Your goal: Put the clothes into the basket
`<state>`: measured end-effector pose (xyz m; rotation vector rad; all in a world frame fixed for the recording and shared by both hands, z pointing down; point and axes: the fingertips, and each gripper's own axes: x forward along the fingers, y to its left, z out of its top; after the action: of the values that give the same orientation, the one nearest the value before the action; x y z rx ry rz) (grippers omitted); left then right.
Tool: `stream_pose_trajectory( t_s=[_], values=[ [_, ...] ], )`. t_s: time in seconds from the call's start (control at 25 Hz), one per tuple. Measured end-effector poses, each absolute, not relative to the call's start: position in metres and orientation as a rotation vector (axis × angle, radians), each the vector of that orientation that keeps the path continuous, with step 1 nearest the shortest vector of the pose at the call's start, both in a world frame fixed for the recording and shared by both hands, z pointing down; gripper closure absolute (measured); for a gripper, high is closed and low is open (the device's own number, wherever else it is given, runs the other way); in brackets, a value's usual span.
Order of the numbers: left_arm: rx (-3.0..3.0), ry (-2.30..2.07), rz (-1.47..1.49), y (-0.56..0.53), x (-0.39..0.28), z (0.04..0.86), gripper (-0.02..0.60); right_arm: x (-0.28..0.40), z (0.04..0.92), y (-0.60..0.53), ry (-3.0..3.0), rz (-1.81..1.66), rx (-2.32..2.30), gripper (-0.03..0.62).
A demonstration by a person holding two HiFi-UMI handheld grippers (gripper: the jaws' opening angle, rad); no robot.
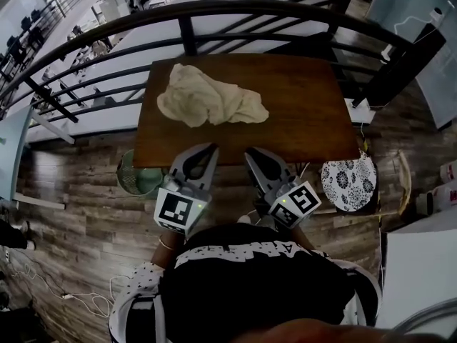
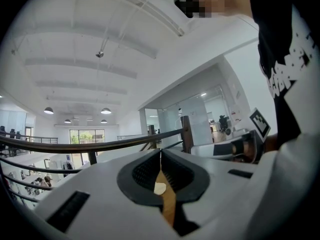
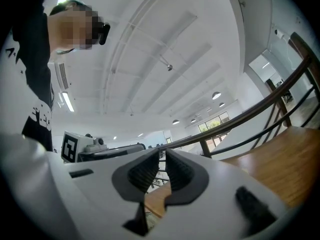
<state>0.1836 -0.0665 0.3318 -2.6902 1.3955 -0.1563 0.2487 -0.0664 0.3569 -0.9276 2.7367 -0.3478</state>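
- Lying crumpled on the table: one cream cloth (image 1: 211, 103), bunched into soft folds with a lobe trailing right. It sits on the far-left part of the brown wooden table (image 1: 307, 120).
- Cloth is well apart from both claws; nothing touches it.
- Green basket (image 1: 138, 175) is on the floor at the table's near-left corner, partly tucked under the edge. Can't tell what's in it.
- Left gripper (image 1: 209, 148) is at the table's near edge, tips aimed at the tabletop. Jaws are pressed together with nothing between them.
- Right gripper (image 1: 251, 153) is just beside it, same pose, jaws closed and empty.
- Only the head view shows cloth, basket and both claws together, plus a patterned round stool (image 1: 348, 181) right of the table.
- Left gripper view looks level: ceiling, lamps, dark railing (image 2: 100, 145), and just a thin strip of tabletop through the jaw slit. The right gripper is at its right edge.
- Right gripper view shows a broad slab of tabletop at right and the left gripper at left.
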Motion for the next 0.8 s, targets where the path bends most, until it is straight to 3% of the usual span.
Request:
stream_pose_trajectory(
  t_s=[0.8],
  values=[
    [-2.623,1.528,-0.188,-0.063,0.182,0.339,0.566,0.248,0.357,-0.072,2.786,-0.35,-0.802,0.559]
  ],
)
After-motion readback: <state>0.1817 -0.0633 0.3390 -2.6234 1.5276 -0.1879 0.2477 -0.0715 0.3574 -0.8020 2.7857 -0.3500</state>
